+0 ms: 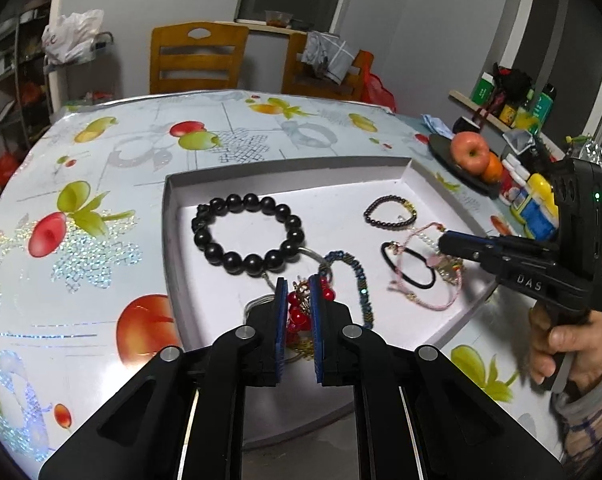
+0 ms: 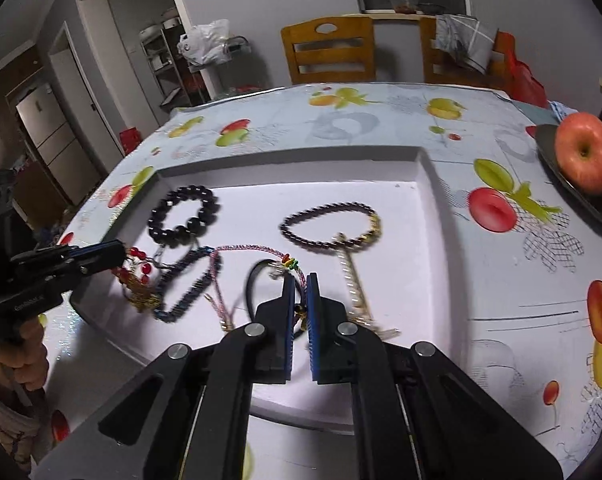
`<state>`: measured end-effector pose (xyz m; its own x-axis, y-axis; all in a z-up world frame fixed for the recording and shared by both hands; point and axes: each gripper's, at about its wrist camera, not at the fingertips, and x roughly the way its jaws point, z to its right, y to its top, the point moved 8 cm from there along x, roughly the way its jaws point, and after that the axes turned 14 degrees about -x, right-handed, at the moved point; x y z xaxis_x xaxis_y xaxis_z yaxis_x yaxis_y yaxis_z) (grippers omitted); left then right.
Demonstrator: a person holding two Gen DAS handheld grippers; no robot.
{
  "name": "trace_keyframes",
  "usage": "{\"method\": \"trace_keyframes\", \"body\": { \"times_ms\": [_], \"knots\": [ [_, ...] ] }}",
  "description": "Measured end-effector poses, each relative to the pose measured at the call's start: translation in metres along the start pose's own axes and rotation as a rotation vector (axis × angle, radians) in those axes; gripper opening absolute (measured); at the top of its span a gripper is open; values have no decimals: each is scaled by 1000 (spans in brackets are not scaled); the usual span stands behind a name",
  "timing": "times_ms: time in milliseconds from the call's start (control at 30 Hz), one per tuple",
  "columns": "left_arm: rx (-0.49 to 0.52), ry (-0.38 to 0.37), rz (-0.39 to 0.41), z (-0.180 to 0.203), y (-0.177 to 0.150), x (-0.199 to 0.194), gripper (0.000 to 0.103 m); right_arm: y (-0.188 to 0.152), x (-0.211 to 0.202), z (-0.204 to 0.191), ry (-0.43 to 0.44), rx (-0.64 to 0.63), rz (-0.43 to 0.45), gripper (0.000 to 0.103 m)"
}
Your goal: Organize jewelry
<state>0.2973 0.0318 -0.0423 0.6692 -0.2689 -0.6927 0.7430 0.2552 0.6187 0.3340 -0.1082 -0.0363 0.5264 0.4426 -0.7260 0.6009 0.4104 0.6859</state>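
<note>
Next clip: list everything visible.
White shallow tray: one, white, table centre.
Large black bead bracelet: one, black, tray's left.
Small dark bead bracelet: one, dark with gold, tray's right.
Blue beaded chain: one, blue, tray's near middle.
Black elastic hair tie: one, black, near right.
Pink braided cord bracelet: one, pink, across hair tie.
Red bead charm cluster: one, red and gold, between left tongs.
Red apple, orange: one each, dark plate, far right.
Left tongs: closed on cluster.
Right tongs: closed among cords; grip unclear.
</note>
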Motion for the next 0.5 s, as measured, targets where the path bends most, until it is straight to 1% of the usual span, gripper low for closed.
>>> {"method": "trace_keyframes", "body": {
  "times_ms": [33, 67, 100, 133, 167, 200, 233, 267, 300, 333, 367, 433, 500],
  "knots": [
    [2, 6, 1, -1, 0, 0, 11, -2, 1, 2, -12, -6, -5, 6],
    [6, 10, 2, -1, -1, 0, 16, -3, 0, 3, -20, -11, -7, 6],
    [10, 16, 8, -1, -1, -1, 23, -5, 0, 3, -30, -20, -8, 6],
    [13, 26, 16, 0, -1, -2, 28, -6, 0, 3, -35, -27, -12, 7],
    [16, 31, 21, 0, -1, -2, 35, -7, -1, 4, -36, -30, -11, 10],
    [20, 33, 28, 1, -2, -4, 43, -7, -2, 4, -37, -31, -8, 15],
    [22, 37, 37, 2, -2, -6, 47, -7, -4, 4, -40, -31, -4, 28],
    [26, 40, 45, 3, -2, -8, 56, -7, -7, 3, -44, -34, 9, 41],
    [39, 44, 60, 5, -2, -12, 65, -6, -11, 3, -45, -39, 23, 47],
    [48, 46, 68, 7, -3, -14, 70, -6, -15, 3, -51, -43, 34, 55],
    [63, 55, 84, 10, -3, -17, 74, -5, -18, 3, -58, -46, 42, 56],
    [76, 62, 98, 14, -5, -22, 76, -4, -25, 4, -70, -50, 55, 56],
    [83, 57, 126, 20, -7, -30, 83, -4, -32, 3, -69, -50, 72, 56]
  ]
}}
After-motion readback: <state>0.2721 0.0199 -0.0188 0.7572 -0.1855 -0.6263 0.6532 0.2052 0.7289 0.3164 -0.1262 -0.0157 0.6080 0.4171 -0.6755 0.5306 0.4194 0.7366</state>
